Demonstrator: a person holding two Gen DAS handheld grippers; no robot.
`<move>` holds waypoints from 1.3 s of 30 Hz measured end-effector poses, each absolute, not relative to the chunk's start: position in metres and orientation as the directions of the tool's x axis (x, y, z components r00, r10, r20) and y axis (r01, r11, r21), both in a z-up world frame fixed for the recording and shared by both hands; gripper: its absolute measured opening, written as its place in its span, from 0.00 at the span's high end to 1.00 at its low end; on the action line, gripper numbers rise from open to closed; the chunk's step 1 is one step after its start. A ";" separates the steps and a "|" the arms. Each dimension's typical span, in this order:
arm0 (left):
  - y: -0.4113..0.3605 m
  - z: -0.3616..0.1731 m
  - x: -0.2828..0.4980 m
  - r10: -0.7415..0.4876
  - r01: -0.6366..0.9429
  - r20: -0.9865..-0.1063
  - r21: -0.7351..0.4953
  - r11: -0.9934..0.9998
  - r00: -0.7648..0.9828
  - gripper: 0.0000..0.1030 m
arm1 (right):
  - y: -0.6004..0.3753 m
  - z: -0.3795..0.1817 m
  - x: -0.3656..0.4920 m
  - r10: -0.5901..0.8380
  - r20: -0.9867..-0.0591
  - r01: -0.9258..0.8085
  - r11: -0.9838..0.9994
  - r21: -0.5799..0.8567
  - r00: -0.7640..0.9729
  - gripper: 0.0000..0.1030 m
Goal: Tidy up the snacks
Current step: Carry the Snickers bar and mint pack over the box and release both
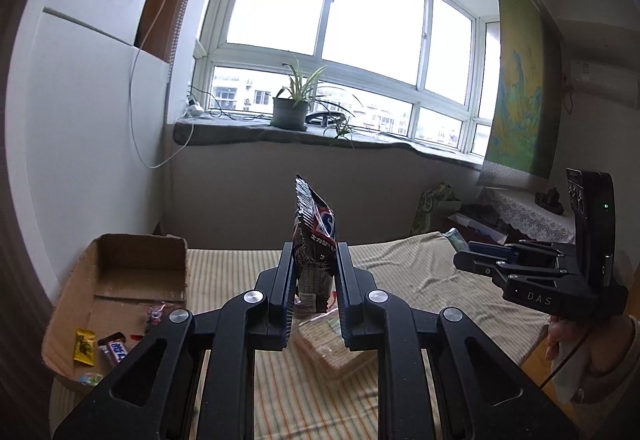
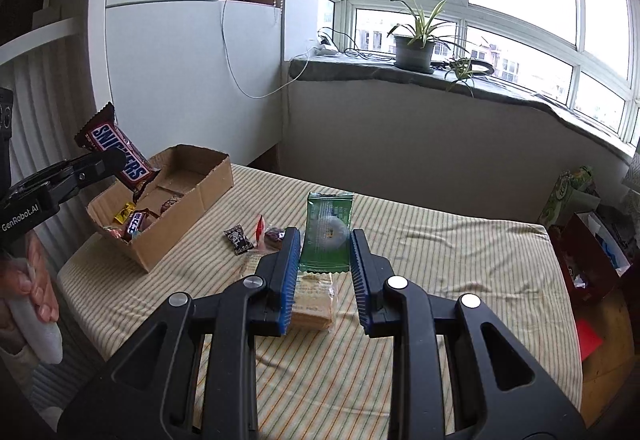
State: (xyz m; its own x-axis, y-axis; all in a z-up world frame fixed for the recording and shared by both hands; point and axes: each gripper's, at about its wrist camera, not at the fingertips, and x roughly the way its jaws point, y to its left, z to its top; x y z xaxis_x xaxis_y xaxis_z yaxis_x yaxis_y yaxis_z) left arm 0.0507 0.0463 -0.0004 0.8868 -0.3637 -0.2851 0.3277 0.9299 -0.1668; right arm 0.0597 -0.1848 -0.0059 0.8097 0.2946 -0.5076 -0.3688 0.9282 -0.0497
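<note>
My left gripper point(image 1: 314, 252) is shut on a brown Snickers bar point(image 1: 312, 232) that stands upright between its pads, above the table. In the right wrist view the same bar point(image 2: 116, 154) hangs over the open cardboard box point(image 2: 192, 196), clamped in the left gripper point(image 2: 110, 162). My right gripper point(image 2: 325, 238) is shut on a green snack packet point(image 2: 328, 224), lifted off the striped tablecloth point(image 2: 440, 264). The box point(image 1: 120, 280) holds several small snacks. A cracker packet point(image 2: 314, 298) lies on the cloth below both grippers. The right gripper point(image 1: 464, 262) shows at the right of the left wrist view.
Three small candies point(image 2: 256, 236) lie on the cloth between the box and the cracker packet. A potted plant point(image 2: 414, 48) stands on the window sill behind the table. Bags and boxes point(image 2: 588, 232) sit beyond the table's right edge. A person's hand point(image 2: 32, 280) grips the left handle.
</note>
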 end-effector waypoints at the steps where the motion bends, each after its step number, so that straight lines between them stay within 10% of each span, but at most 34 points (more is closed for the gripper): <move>1: 0.051 -0.003 0.050 -0.362 0.324 -0.287 -0.173 0.930 0.887 0.84 | -0.177 -0.007 0.062 0.299 -0.512 -0.377 0.925 -0.053 0.805 0.75; 22: 0.205 -0.017 0.028 -0.093 0.029 -0.302 -0.210 0.977 0.949 0.84 | 0.034 -0.014 0.087 0.576 -0.526 -0.698 0.715 -0.046 0.625 0.75; 39: 0.214 -0.066 0.079 -0.142 0.032 -0.427 -0.254 0.967 0.893 0.84 | 0.084 -0.073 0.136 0.572 -0.624 -0.733 0.680 -0.002 0.532 0.65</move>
State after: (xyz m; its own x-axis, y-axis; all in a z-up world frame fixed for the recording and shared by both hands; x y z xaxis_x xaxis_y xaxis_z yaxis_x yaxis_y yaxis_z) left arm 0.0793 0.2145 -0.0655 0.8932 -0.1416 -0.4269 0.0319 0.9667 -0.2539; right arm 0.1358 0.0842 -0.0734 0.5322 0.5722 -0.6240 -0.7332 0.6801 -0.0017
